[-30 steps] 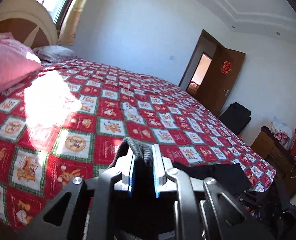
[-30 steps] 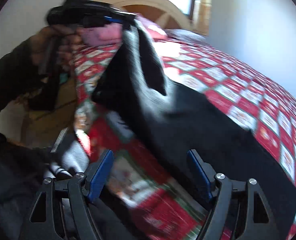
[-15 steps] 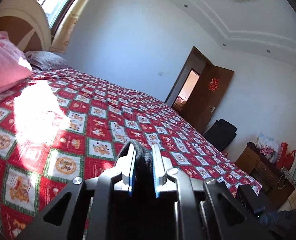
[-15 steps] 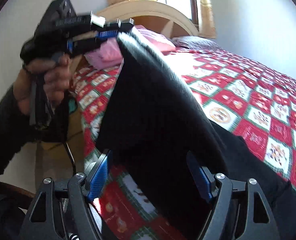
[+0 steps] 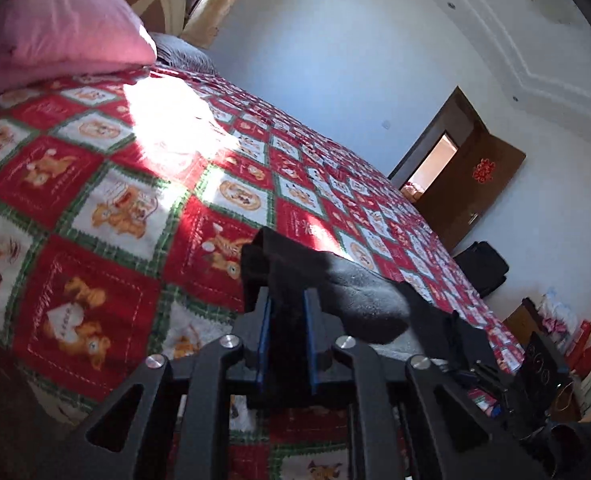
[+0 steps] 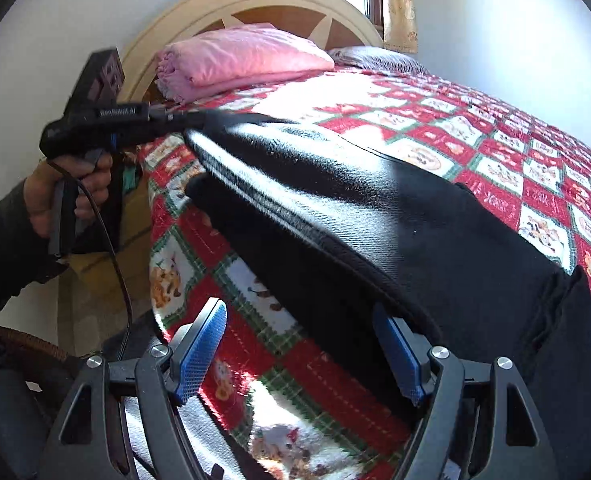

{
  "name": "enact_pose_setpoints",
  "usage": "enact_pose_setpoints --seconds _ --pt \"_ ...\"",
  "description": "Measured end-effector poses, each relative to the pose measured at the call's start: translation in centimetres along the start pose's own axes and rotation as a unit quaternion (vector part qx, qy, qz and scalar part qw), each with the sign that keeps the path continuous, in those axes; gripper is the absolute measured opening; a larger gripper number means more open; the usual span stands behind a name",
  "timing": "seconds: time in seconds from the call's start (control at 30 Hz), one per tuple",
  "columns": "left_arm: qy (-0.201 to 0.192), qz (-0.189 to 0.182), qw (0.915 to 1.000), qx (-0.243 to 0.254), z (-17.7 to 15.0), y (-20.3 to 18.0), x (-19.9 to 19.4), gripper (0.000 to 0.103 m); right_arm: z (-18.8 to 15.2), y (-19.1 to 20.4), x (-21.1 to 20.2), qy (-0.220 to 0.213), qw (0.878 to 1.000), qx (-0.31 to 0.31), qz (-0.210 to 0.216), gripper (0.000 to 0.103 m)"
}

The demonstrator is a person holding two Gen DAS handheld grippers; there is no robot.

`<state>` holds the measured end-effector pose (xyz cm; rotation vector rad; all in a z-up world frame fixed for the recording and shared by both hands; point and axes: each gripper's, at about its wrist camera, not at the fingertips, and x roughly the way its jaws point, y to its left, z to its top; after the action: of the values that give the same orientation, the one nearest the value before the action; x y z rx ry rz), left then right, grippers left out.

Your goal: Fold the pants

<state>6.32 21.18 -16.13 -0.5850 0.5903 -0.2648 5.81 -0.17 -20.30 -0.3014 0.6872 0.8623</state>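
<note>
1. Sunlight falls across our bed (image 5: 95,216), which has a red patchwork cover, with a pink pillow (image 6: 239,60) by the headboard (image 6: 255,0).
2. We see the black pants (image 6: 395,208) spread over the near side of the bed.
3. Our left gripper (image 5: 287,320) is clamped on one end of the pants, lifted above the cover.
4. Our right gripper (image 6: 303,356) stands apart, pressing on nothing, with the pants' edge lying over one pad.

The black fabric pants (image 6: 395,216) lie on the red patchwork bedspread (image 6: 495,140), stretched from six o'clock toward ten, where the left gripper (image 6: 199,118) pinches one end; the pink folded quilt (image 6: 247,58) sits behind at twelve, against the arched wooden headboard (image 6: 199,12)
</note>
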Motion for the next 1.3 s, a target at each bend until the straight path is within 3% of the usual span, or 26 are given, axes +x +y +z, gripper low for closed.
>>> enact_pose_setpoints --seconds 0.2,0.3,0.43,0.5,0.73,0.83,0.9,0.97,1.13,1.2,1.27,1.3 --pt "0.059 0.0 0.9954 -0.075 -3.1 1.1 2.5 0.018 -0.9 1.5 0.3 0.007 1.0 -0.029 -0.005 0.077" --pt "0.06 0.0 0.9936 -0.096 -3.8 1.4 2.4 0.026 -1.2 1.8 0.4 0.01 0.999 -0.035 -0.003 0.077" --pt "0.064 -0.011 0.9882 -0.139 -4.2 1.0 1.5 0.059 -1.4 2.1 0.5 0.009 0.999 -0.04 -0.006 0.077" --pt "0.068 -0.024 0.984 -0.163 -4.7 0.9 1.2 0.065 -1.4 2.3 0.4 0.006 0.999 -0.044 -0.008 0.077" --pt "0.078 -0.054 0.9753 -0.2 -5.8 0.8 3.0 0.065 -1.5 3.0 0.1 -0.002 0.998 -0.055 -0.012 0.077" --pt "0.073 -0.072 0.9659 -0.238 -6.2 1.1 3.2 0.065 -1.5 3.0 0.2 -0.001 0.999 -0.052 -0.011 0.077" --pt "0.065 -0.072 0.9643 -0.247 -6.7 1.4 3.2 0.065 -1.6 3.0 0.2 -0.002 0.999 -0.052 -0.012 0.077" --pt "0.063 -0.082 0.9509 -0.292 -7.3 2.3 3.4 0.067 -1.6 3.0 0.1 -0.001 0.999 -0.05 -0.01 0.077" --pt "0.04 -0.087 0.9447 -0.314 -7.0 3.1 3.5 0.066 -1.7 3.0 0.1 -0.002 0.999 -0.049 -0.012 0.077" --pt "0.021 -0.081 0.9513 -0.297 -6.3 3.2 3.4 0.059 -1.7 3.1 0.1 -0.002 0.999 -0.052 -0.014 0.077" --pt "0.018 -0.075 0.9579 -0.276 -5.8 3.2 3.5 0.023 -1.7 3.2 -0.1 -0.004 0.998 -0.054 -0.015 0.077" --pt "0.019 -0.076 0.9598 -0.27 -5.6 3.2 3.5 0.023 -1.7 3.1 -0.3 -0.006 0.998 -0.054 -0.017 0.077"
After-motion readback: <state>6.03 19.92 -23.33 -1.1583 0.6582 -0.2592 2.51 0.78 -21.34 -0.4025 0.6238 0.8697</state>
